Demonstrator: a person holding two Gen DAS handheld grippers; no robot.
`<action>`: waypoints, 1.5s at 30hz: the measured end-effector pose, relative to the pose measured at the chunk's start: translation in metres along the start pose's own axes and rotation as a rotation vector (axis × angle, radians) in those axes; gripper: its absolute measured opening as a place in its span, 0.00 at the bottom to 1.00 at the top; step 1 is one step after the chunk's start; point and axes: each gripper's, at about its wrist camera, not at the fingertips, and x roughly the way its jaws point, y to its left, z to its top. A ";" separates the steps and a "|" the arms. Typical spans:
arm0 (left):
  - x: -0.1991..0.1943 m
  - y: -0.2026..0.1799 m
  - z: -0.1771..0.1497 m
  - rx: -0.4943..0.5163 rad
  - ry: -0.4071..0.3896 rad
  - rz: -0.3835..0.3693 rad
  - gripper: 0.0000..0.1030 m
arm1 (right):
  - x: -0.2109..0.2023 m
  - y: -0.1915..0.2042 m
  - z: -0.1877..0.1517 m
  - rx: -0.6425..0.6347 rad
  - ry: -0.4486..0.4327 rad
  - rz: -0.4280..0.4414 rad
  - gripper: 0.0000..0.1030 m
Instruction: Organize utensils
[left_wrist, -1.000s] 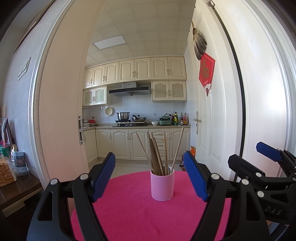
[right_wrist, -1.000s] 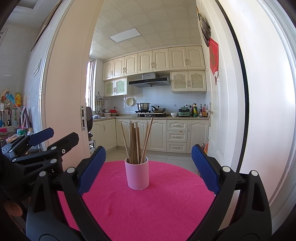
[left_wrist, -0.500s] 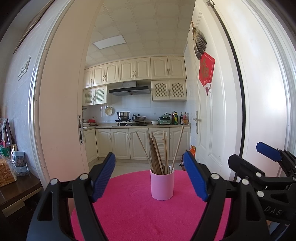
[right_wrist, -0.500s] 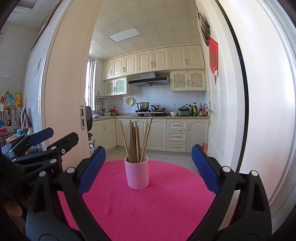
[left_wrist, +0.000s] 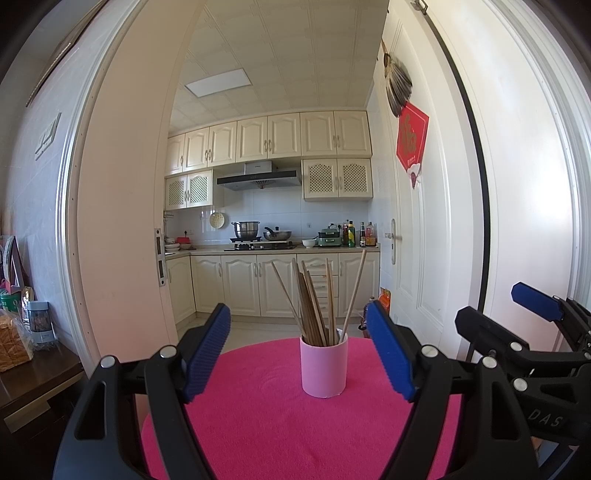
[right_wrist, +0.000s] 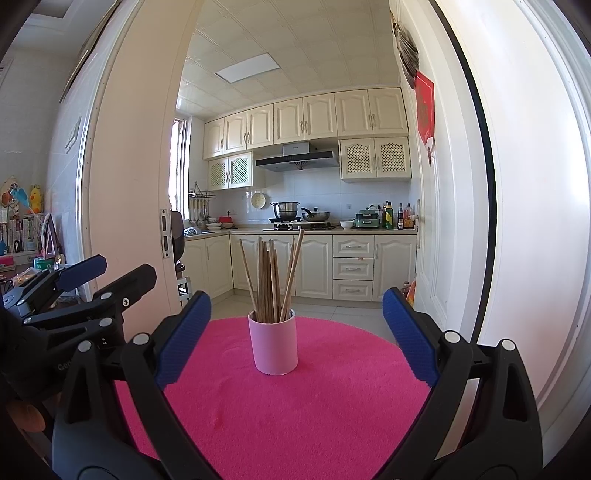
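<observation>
A pink cup (left_wrist: 324, 366) stands upright on the round pink table (left_wrist: 258, 424), holding several wooden chopsticks (left_wrist: 314, 306). My left gripper (left_wrist: 299, 354) is open and empty, its blue pads either side of the cup and nearer than it. In the right wrist view the same cup (right_wrist: 273, 343) with chopsticks (right_wrist: 271, 277) stands on the table (right_wrist: 295, 406). My right gripper (right_wrist: 295, 336) is open and empty, short of the cup. Each gripper shows in the other's view: right gripper (left_wrist: 498, 317), left gripper (right_wrist: 110, 271).
A white door (left_wrist: 517, 184) stands close on the right and a door frame (left_wrist: 110, 221) on the left. A dark wooden side table (left_wrist: 29, 376) with jars and bread sits at the left. A kitchen with cabinets (left_wrist: 280, 284) lies beyond.
</observation>
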 end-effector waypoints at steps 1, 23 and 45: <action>0.000 0.000 0.000 0.000 0.000 0.000 0.73 | 0.000 0.001 0.000 0.001 0.001 0.001 0.90; 0.001 0.003 -0.004 0.006 0.005 -0.001 0.73 | 0.001 0.002 -0.002 0.007 0.008 -0.004 0.90; 0.002 0.009 -0.006 0.007 0.007 0.002 0.73 | 0.003 0.004 -0.002 0.010 0.009 -0.001 0.90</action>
